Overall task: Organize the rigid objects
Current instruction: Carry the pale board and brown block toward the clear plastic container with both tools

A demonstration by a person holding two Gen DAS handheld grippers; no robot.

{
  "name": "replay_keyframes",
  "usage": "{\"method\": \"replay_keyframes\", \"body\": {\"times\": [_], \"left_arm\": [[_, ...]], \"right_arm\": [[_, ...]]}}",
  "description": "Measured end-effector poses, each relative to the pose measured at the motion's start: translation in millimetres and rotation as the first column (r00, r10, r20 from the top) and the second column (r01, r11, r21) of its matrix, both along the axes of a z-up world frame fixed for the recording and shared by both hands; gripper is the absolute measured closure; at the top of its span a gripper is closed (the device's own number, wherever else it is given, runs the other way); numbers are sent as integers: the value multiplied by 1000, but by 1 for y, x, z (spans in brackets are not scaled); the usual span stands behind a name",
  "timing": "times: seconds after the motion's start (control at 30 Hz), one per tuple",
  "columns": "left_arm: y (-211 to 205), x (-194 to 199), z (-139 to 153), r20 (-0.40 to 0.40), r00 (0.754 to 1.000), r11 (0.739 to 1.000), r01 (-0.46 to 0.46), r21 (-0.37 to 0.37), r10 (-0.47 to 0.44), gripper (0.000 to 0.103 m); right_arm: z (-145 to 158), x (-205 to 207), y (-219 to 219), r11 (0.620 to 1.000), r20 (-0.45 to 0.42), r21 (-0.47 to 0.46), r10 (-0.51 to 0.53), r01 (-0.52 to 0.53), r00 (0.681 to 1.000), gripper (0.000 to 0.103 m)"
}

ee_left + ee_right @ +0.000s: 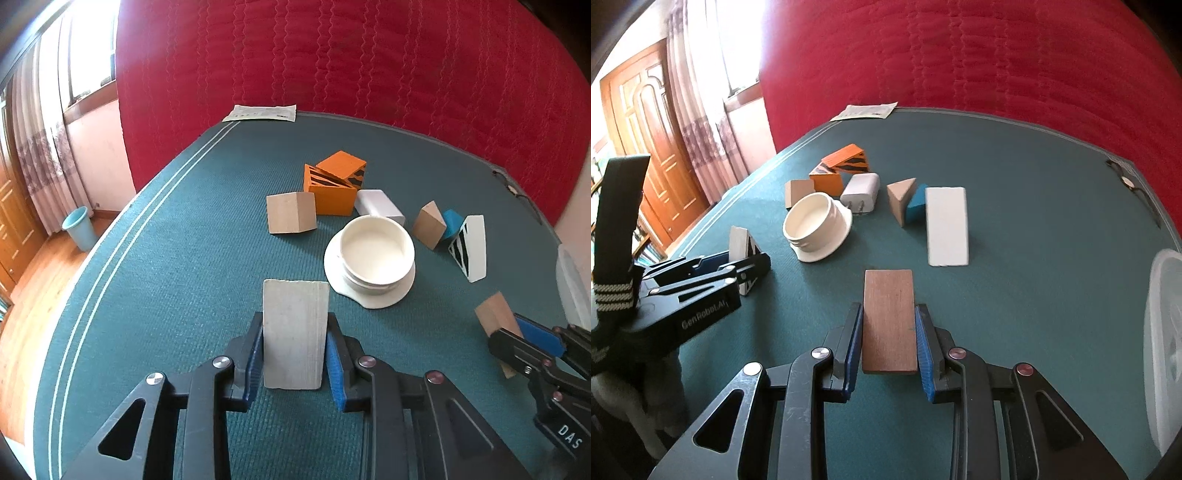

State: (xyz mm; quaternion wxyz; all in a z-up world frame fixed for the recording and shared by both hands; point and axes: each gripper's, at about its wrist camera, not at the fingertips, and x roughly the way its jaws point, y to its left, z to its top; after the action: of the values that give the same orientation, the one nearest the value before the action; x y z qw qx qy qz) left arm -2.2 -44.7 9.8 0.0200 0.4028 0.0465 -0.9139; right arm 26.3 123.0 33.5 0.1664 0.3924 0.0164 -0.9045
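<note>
Item 1, left gripper [295, 347]: I have its fingers [255, 354] clamped on the two long flanks of a white block [295, 332]. From the right wrist view this piece reads as a wedge with a black-striped side face. I grip it across the flat flanks, probably because the sloped face would slip.

Item 2, right gripper [889, 343]: fingers [925, 354] closed on a brown wooden block [889, 321], held by its narrow sides with the broad face up, so most of its length juts ahead of the fingertips and can be set down flat.

Item 3, loose stock on the green desk [166, 258], all ahead of the fingers:
- white round container [373, 251] sitting in its wider lid or saucer, just beyond and right of the left fingertips; likely a receptacle.
- two orange striped wedges [334, 184], one leaning on the other, farther out.
- plain wooden block [291, 212], just left of the orange pair.
- white plug adapter [860, 194], behind the container.
- wooden prism [901, 199], touching a blue block [918, 206].
- white striped wedge [469, 247], ahead of the right fingertips, lying on its side.

Item 4, paper sheet [260, 112] at the far desk edge; not task stock.

Status, my judgement: two pieces in hand, sorting barely begun, remainder clustered well ahead.
</note>
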Motion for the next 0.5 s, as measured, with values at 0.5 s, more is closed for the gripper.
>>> {"method": "replay_keyframes", "body": {"times": [0.5], "left_arm": [[25,12,14,-20,999,999,36,-3,-36,72]], "right_arm": [[23,19,64,990,-45,-58,-134,131,990,75]]}}
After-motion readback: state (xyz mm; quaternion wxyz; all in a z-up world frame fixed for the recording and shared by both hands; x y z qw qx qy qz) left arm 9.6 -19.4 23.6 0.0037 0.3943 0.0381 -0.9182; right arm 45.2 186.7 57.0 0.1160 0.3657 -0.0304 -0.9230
